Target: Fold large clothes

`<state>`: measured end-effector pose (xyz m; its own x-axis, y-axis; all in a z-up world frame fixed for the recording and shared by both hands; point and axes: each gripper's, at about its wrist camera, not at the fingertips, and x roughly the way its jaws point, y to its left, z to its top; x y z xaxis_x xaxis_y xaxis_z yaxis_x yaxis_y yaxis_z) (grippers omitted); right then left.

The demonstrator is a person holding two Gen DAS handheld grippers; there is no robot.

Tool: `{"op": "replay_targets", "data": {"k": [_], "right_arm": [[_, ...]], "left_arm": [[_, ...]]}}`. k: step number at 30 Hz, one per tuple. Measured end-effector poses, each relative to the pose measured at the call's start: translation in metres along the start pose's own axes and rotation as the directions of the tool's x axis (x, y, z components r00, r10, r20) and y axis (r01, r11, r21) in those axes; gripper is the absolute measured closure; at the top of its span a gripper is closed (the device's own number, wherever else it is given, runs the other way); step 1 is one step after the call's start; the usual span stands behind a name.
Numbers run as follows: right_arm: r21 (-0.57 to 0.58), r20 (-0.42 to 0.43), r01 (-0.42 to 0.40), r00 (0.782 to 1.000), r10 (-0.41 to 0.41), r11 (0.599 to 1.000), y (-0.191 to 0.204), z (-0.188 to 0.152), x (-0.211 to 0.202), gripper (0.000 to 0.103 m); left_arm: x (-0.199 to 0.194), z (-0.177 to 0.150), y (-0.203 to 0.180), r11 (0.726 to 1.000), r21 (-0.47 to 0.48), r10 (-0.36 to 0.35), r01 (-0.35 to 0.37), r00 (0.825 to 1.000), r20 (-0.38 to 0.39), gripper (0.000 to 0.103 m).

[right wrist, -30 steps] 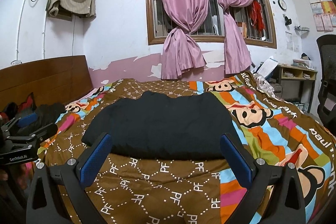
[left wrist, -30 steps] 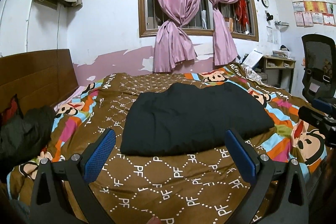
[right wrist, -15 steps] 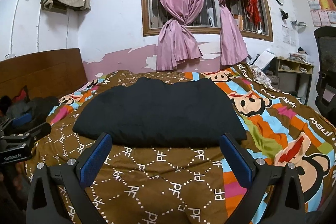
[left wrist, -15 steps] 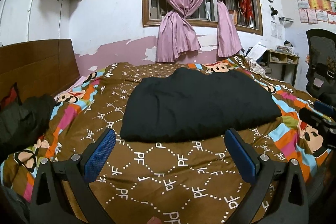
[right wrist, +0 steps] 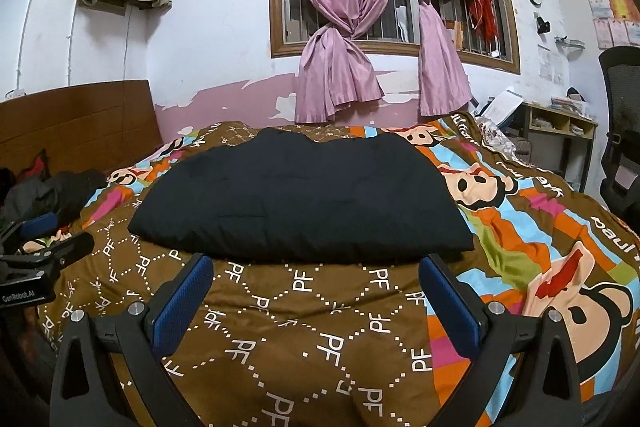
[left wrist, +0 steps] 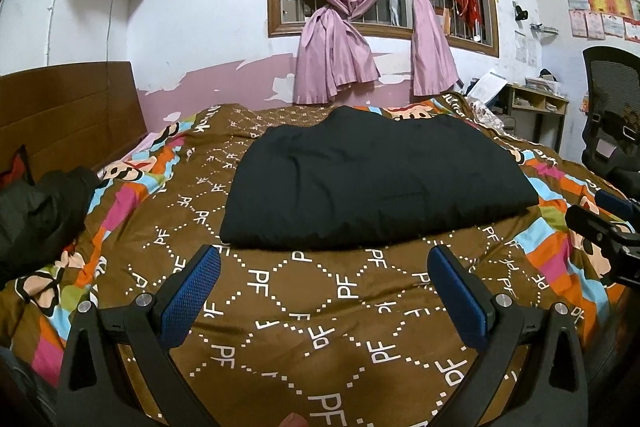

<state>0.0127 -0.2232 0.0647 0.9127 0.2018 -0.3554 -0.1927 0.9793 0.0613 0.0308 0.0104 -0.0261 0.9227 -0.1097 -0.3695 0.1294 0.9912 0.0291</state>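
Note:
A large black garment [left wrist: 372,179] lies folded flat in the middle of the bed, on a brown patterned quilt [left wrist: 320,307]; it also shows in the right wrist view [right wrist: 300,199]. My left gripper [left wrist: 324,263] is open and empty, low over the quilt just in front of the garment's near edge. My right gripper [right wrist: 316,271] is open and empty, also just short of the near edge. The right gripper shows at the right edge of the left wrist view [left wrist: 604,227]; the left gripper shows at the left of the right wrist view [right wrist: 44,247].
A dark heap of clothes [left wrist: 36,215] lies at the bed's left by the wooden headboard [left wrist: 68,115]. An office chair [left wrist: 612,115] and a small shelf [left wrist: 536,111] stand to the right. A window with pink curtains [left wrist: 340,7] is behind the bed.
Both grippers have dropped lower and moved closer to the garment's near edge. Both stay open and empty. The garment has not moved.

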Motion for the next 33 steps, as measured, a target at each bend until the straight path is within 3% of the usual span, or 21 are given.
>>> {"op": "replay_targets", "data": {"k": [33], "right_arm": [[0.001,-0.004,0.001,1.000,-0.001,1.000,-0.0003,-0.0017,0.0009,0.000]], "left_arm": [[-0.0012,-0.0014,0.0034,1.000,0.016,-0.020,0.020,1.000,0.002,0.002]]}}
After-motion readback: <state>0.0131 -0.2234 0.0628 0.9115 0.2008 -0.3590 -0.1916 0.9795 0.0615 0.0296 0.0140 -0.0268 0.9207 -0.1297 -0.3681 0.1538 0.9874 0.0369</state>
